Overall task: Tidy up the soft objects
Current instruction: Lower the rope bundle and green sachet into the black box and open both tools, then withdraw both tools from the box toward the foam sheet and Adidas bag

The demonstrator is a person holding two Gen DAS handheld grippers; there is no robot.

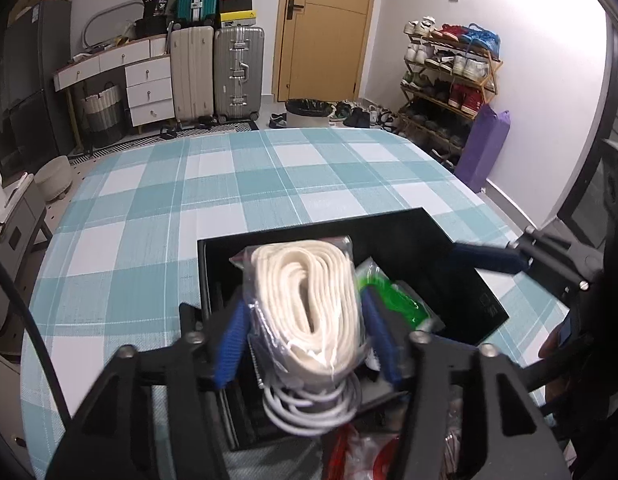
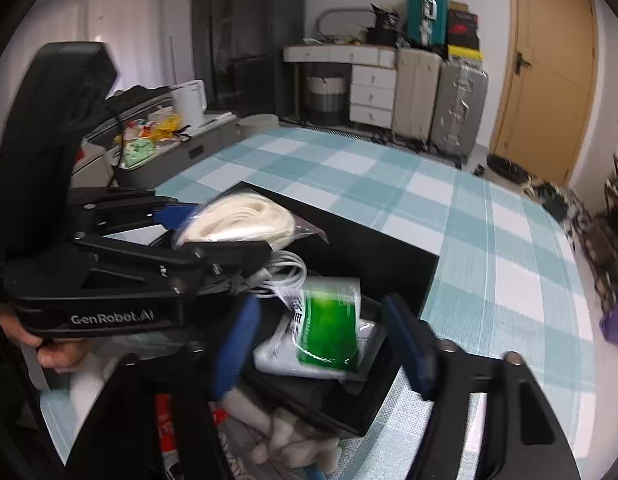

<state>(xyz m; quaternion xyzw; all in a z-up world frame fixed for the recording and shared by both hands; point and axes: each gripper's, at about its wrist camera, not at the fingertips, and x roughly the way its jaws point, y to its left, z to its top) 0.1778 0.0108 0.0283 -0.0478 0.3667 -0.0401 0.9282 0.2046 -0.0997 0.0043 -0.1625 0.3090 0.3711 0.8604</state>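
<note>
While gripped, one rope bundle [image 1: 309,304] (bagged), left claw [image 1: 305,344].

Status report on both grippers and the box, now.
Left gripper shut on bagged white rope, over black box. Right gripper open, straddling green packet in the box. White cable coil beneath the rope.
</note>
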